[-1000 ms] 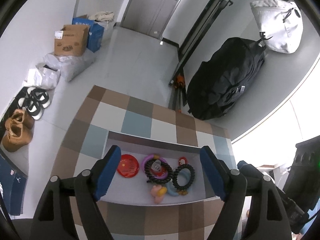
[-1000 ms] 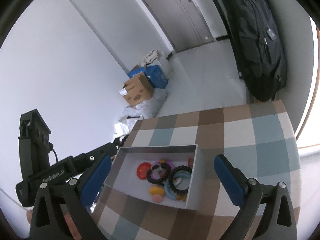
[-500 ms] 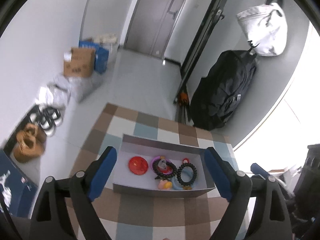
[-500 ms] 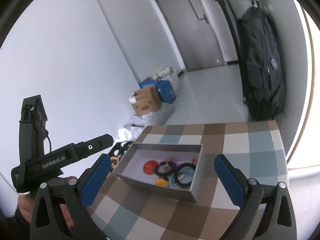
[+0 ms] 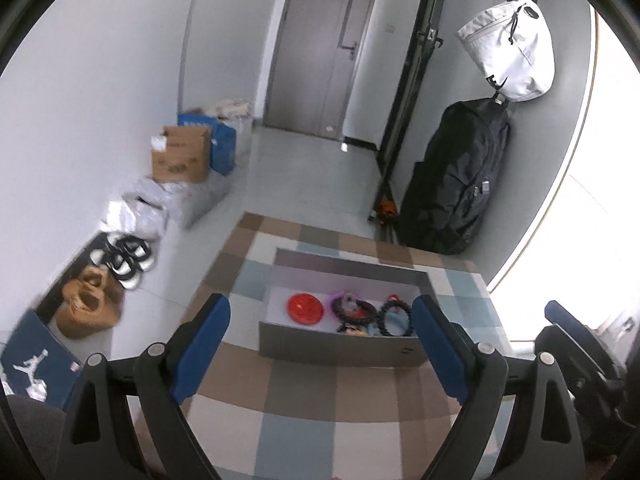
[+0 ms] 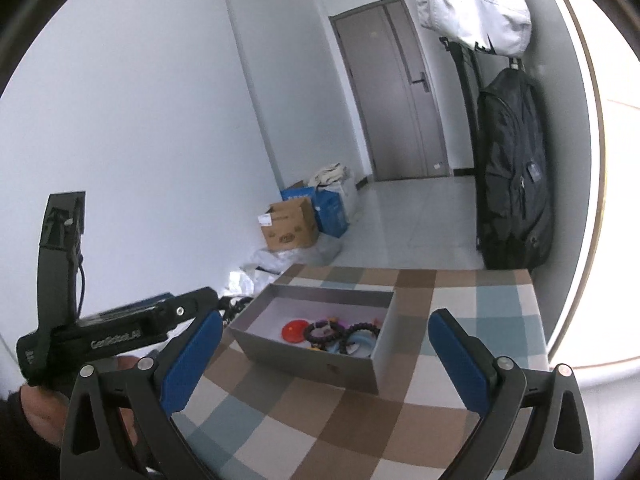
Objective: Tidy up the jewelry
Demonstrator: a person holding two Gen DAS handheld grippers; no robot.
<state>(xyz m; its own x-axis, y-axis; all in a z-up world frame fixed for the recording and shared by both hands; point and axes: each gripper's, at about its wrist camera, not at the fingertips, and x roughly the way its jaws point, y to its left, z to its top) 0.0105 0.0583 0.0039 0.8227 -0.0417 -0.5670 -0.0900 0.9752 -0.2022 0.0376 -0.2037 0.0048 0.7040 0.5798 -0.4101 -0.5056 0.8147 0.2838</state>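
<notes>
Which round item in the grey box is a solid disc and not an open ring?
The red disc, lying at the left end of the group in the grey box. The black beaded bracelets beside it are open loops; it is filled in.

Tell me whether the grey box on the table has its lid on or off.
Off. The grey box is open-topped: a red disc and black bracelets lie visible inside. No lid is in view.

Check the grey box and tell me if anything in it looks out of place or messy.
Inside the grey box, the red disc lies alone; the black coil bands and coloured rings are heaped, overlapping, at the right end. Nothing spilled on the checked cloth.
</notes>
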